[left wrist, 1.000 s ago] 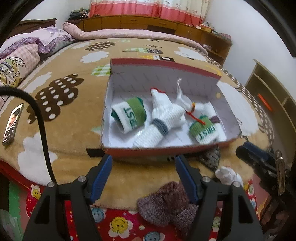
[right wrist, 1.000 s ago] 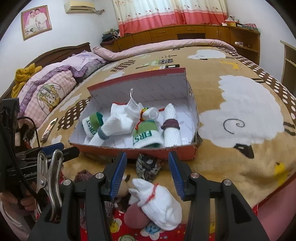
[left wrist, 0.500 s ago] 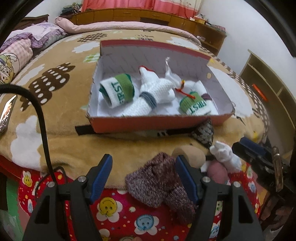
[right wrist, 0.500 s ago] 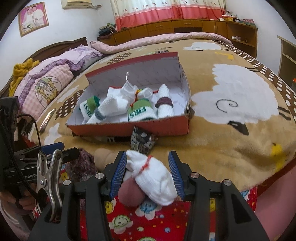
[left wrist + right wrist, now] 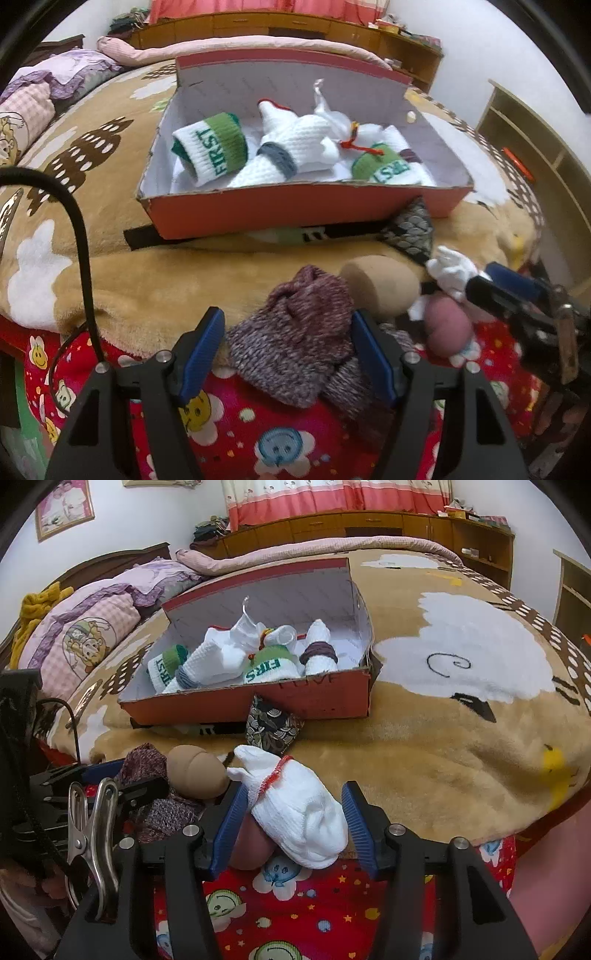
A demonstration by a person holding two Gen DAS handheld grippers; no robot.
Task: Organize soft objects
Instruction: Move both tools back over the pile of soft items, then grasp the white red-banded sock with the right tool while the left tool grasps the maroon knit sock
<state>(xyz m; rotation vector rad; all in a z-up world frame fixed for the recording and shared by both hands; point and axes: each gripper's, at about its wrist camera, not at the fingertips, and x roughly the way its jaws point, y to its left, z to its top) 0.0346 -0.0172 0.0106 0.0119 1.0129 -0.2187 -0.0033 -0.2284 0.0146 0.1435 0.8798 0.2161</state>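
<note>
Counting rolled socks in my red box: five
Loose socks on bed edge: five
Left gripper: spread around maroon sock
Right gripper: opening, white sock between, no pinch

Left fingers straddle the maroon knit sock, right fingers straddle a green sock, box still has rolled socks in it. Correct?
One error: the sock between the right gripper's fingers is white with red stitching, not green, as the right wrist view shows. The left gripper does straddle the maroon knit sock, and the box holds rolled socks.

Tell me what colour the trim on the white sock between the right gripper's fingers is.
Red trim on the white sock, clearest in the right wrist view.
</note>
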